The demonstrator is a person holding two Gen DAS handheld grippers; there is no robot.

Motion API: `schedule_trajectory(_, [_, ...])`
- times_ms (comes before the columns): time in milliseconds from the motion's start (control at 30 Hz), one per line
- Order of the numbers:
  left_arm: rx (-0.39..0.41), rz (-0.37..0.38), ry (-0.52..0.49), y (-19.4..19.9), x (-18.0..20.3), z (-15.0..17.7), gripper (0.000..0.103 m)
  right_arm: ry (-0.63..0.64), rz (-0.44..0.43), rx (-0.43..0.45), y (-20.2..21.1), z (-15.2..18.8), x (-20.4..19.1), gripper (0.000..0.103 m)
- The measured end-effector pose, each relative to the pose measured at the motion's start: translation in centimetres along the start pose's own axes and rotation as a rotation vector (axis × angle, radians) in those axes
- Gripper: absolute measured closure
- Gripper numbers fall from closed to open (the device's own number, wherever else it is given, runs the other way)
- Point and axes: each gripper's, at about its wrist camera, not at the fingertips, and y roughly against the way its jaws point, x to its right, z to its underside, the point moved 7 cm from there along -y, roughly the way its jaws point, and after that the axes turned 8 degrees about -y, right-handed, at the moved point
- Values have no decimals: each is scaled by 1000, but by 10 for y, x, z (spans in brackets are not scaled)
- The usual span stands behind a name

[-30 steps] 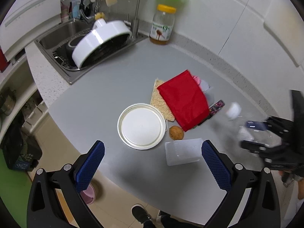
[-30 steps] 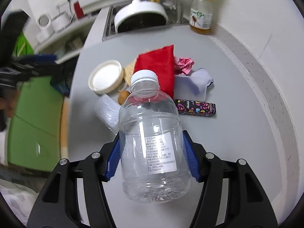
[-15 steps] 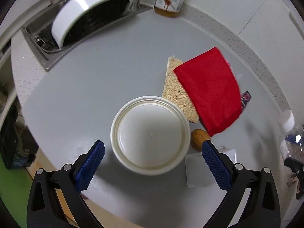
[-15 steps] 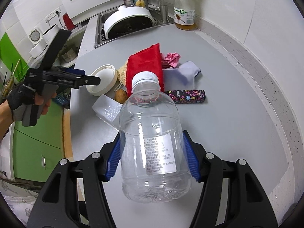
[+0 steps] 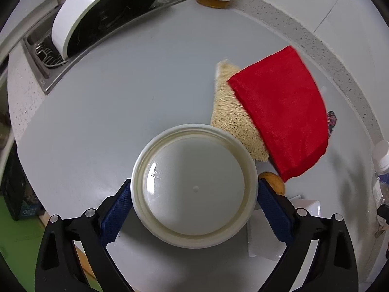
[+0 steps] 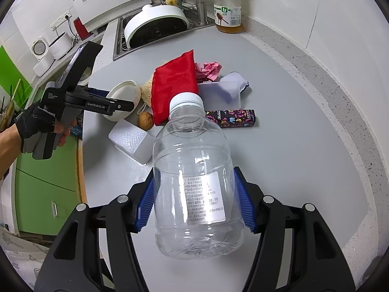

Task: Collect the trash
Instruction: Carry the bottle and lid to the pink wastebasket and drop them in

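Note:
My right gripper [image 6: 195, 202] is shut on a clear empty plastic bottle [image 6: 194, 182] with a white cap, held above the grey counter [image 6: 291, 133]. My left gripper [image 5: 193, 206] has its blue pads on both sides of a round cream plastic lid [image 5: 194, 185], which rests on the counter [image 5: 121, 97]; it also shows in the right wrist view [image 6: 122, 97]. A red cloth [image 5: 279, 116] lies over a straw-coloured scrubber [image 5: 231, 116]. A brown nut-like ball [image 6: 145, 119], a white plastic tray [image 6: 132, 141], a patterned dark tube [image 6: 231, 118] and pink crumpled paper [image 6: 209, 70] lie nearby.
A sink [image 6: 155, 31] with a white round appliance [image 5: 97, 12] is at the back left. A honey jar [image 6: 227, 7] stands at the wall. A pale folded cloth [image 6: 231, 87] lies by the tube. The counter's front edge drops to green cabinets [image 6: 46, 177].
My left gripper has come down and forward over the cream lid, and its pads now sit against the lid's sides. My right gripper still holds the bottle, nearly still.

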Motion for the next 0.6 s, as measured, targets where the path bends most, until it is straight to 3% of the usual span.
schedule_trajectory(200, [72, -13, 4, 29, 2, 1, 9, 0, 4, 34, 13, -2, -5, 43])
schedule_trajectory(333, [151, -37, 14, 73, 4, 13, 9, 37, -19, 64, 26, -6, -22, 43])
schedule_trajectory(467, [235, -81, 53, 128, -4, 45, 9, 98, -64, 93, 33, -13, -55, 43])
schedule_trajectory(600, [296, -149, 116, 174, -29, 87, 9, 204, -151, 112, 33, -13, -112, 43])
